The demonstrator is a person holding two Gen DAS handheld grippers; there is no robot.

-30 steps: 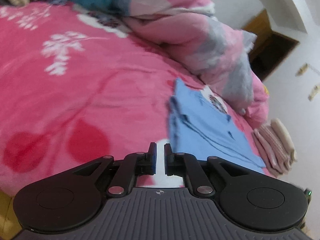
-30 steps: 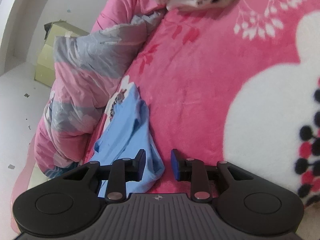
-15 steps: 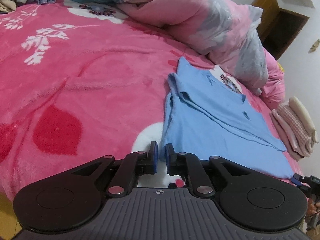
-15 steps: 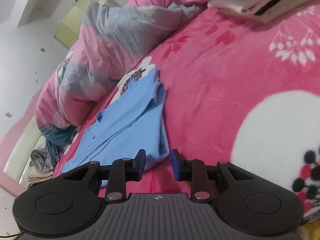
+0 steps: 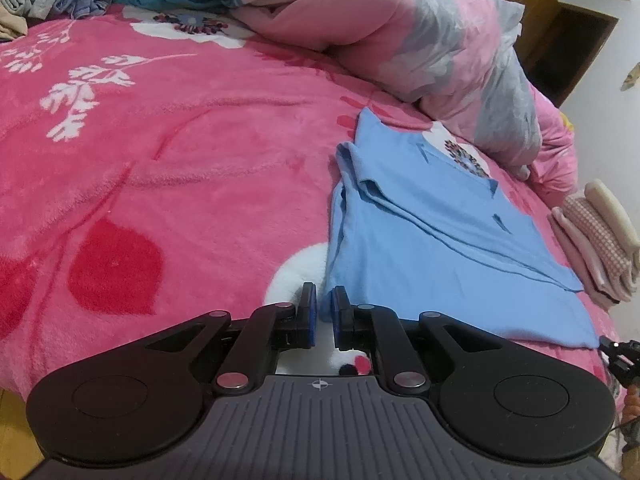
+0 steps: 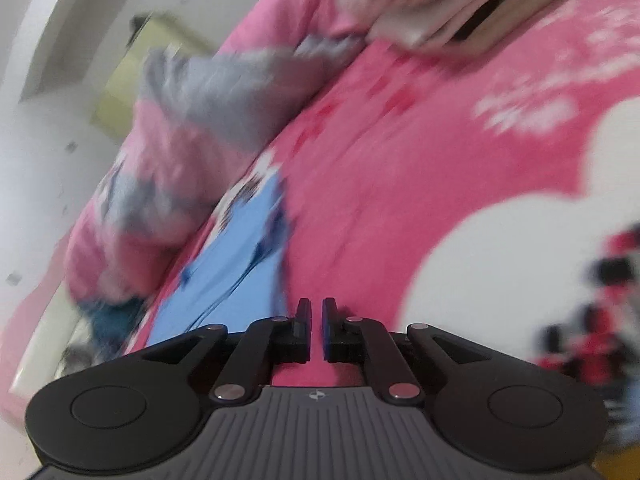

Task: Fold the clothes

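So the blue shirt [image 5: 432,240] is lying partly folded on the pink blanket [image 5: 180,160], right up against the bunched quilt [image 5: 440,64], and my left gripper [image 5: 324,308] hovers just off its near corner with the fingers almost together and nothing between them. My right gripper [image 6: 317,320] is also nearly pinched closed and empty, but that view is smeared with motion blur, so my worry is coming in too fast, catching only the top layer or snagging the fuzzy blanket, and dragging the folds I've got crooked. No containers anywhere that I can see, just a folded stack [image 5: 596,236] sitting past the shirt's far edge.
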